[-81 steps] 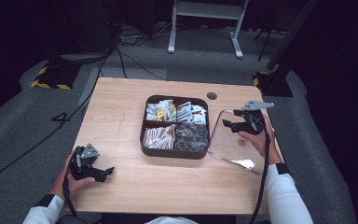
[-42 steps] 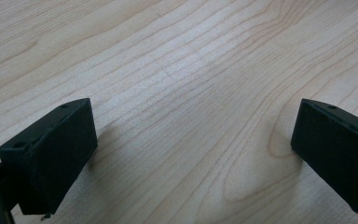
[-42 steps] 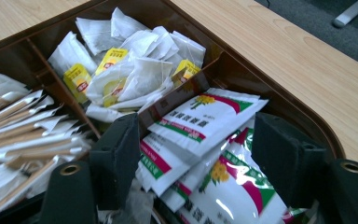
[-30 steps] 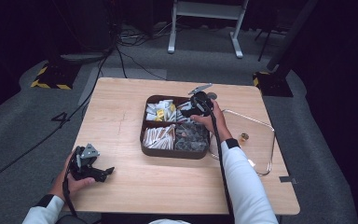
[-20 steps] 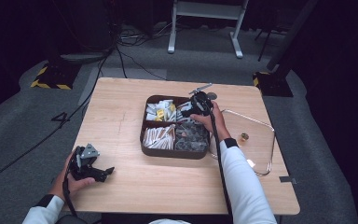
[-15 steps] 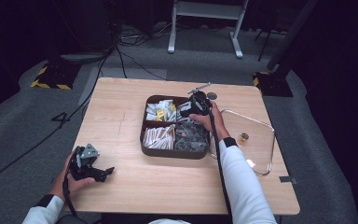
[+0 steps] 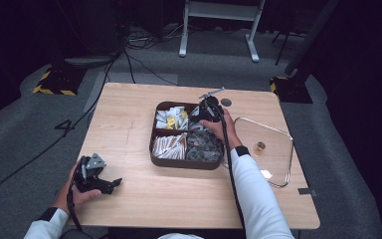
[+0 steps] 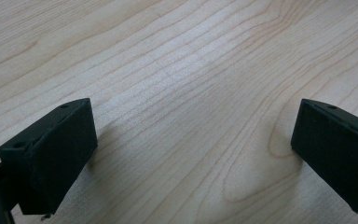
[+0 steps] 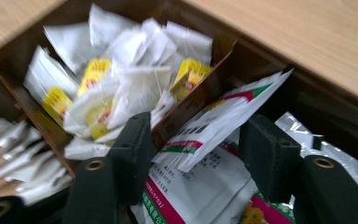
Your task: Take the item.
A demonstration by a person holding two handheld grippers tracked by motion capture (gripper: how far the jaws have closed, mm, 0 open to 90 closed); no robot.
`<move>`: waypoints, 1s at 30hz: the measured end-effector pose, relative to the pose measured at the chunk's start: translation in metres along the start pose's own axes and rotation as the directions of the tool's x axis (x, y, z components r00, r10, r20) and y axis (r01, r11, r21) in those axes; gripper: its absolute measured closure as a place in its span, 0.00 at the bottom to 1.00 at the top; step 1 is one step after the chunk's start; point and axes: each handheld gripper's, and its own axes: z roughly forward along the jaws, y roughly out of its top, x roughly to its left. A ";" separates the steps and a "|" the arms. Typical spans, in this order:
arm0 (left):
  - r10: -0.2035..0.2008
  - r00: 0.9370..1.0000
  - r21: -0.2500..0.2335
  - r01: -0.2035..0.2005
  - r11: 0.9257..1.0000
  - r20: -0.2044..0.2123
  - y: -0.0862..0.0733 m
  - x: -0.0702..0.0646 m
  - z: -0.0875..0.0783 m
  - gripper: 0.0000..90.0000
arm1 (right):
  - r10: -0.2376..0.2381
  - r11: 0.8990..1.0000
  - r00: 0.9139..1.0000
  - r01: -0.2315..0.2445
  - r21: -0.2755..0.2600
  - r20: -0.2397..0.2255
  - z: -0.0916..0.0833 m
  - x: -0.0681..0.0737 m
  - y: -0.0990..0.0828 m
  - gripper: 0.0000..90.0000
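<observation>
Surface (image 7: 129, 124): one pale wooden top; it carried one tray, one lid and one small dark disc.
Tray (image 7: 153, 149): one dark brown box, four compartments, near the middle of the surface.
Far-left compartment: a heap of white tea bags (image 9: 121, 84) with yellow tags; too tangled to count.
Far-right compartment: white sachets with green and red print; at least two could be told apart.
Near-left compartment: pale stick packets (image 7: 169, 145), number unclear.
Near-right compartment: dark wrapped pieces (image 7: 204, 147), number unclear.
Sachet (image 9: 214, 130): one lay tilted between the right jaws, over the far-right compartment, one corner up against the divider.
Right hand-held gripper (image 9: 193, 140): reached into the far-right compartment; jaws had just been closing, sachet between them, a gap showing on both sides; not yet pressed.
Left hand-held gripper (image 8: 191, 154): rested at the near left corner of the surface, jaws wide, bare wood between them.
Lid (image 7: 283, 137): one clear lid with one small brass knob, flat on the surface just right of the tray.
Disc (image 7: 226, 102): one, beyond the tray's far right corner.
Hands: two, both in white sleeves.
</observation>
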 end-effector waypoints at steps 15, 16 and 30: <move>0.000 1.000 0.000 0.000 1.000 0.000 0.000 0.000 0.000 0.01 | -0.027 0.999 0.997 0.028 -0.020 0.073 0.007 0.007 0.004 0.88; 0.000 1.000 0.000 0.000 1.000 0.000 0.000 0.000 0.000 0.01 | -0.036 0.999 0.996 0.038 -0.022 0.079 0.006 0.007 0.004 0.93; 0.000 1.000 0.000 0.000 1.000 0.000 0.000 0.000 0.000 0.01 | -0.111 0.991 0.990 0.117 -0.057 0.090 -0.009 0.011 -0.002 1.00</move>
